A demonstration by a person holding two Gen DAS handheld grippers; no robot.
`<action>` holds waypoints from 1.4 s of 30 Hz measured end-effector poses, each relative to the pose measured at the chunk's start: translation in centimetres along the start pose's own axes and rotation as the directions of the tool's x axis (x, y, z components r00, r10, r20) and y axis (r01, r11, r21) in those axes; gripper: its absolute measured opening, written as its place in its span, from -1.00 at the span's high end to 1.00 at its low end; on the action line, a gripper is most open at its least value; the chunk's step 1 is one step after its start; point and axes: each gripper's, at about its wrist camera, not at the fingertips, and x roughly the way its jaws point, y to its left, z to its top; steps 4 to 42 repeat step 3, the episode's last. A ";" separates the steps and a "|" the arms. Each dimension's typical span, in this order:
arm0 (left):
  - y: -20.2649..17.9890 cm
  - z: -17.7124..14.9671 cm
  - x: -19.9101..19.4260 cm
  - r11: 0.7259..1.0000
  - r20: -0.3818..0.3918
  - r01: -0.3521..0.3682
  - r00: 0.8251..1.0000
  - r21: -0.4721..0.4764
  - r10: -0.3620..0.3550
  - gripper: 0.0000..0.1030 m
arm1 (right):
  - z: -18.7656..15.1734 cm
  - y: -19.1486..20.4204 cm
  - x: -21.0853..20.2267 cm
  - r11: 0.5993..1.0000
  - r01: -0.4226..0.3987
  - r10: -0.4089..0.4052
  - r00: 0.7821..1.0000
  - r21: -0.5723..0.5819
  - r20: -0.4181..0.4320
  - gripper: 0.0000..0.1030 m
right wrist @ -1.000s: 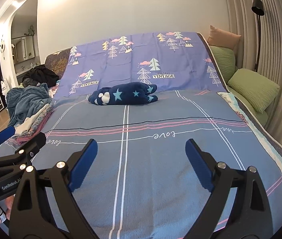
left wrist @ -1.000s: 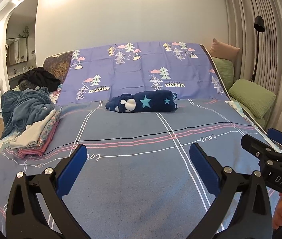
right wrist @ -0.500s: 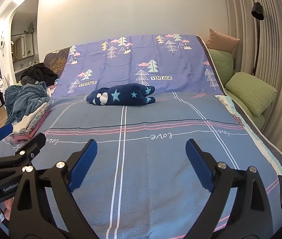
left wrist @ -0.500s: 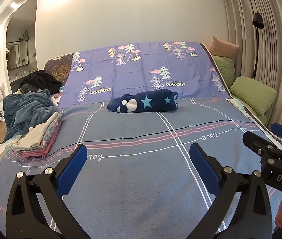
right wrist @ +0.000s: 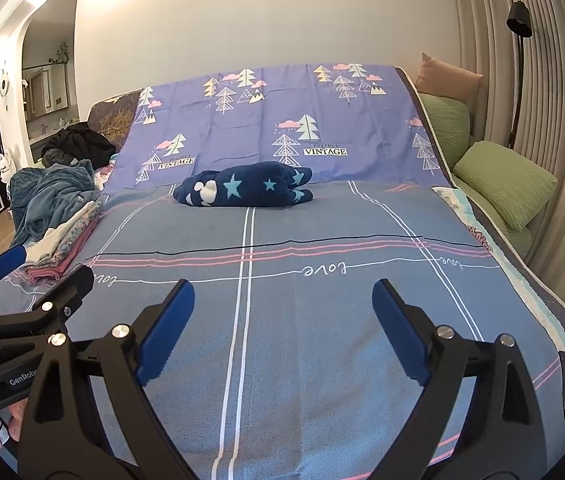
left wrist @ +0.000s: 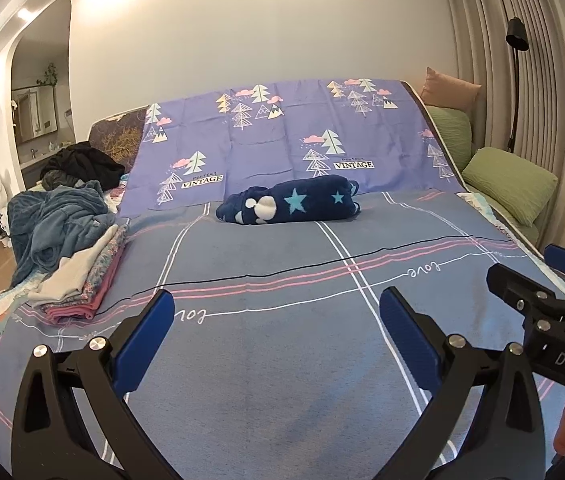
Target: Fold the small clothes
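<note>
Left gripper [left wrist: 276, 334] and right gripper [right wrist: 282, 326] hover over bed [right wrist: 322, 360], fingers wide apart, empty. Navy star garment [left wrist: 288, 206] lies far off near headboard, rolled. Risk: long reach, pinching bedsheet along with plush fabric; bundle may drag instead of unrolling.

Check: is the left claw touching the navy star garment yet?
Apart. The left wrist view shows the open left claw well short of the navy star garment, bare bedsheet between them.
</note>
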 end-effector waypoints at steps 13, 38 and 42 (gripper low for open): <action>0.0 -0.1 0.1 1.000 -0.005 0.001 1.000 -0.004 -0.001 -0.97 | 0.0 -0.1 0.1 1.000 0.000 0.000 1.000 0.002 -0.004 -0.79; 0.0 -0.1 0.1 1.000 -0.005 0.001 1.000 -0.004 -0.001 -0.97 | 0.0 -0.1 0.1 1.000 0.000 0.000 1.000 0.002 -0.004 -0.79; 0.0 -0.1 0.1 1.000 -0.005 0.001 1.000 -0.004 -0.001 -0.97 | 0.0 -0.1 0.1 1.000 0.000 0.000 1.000 0.002 -0.004 -0.79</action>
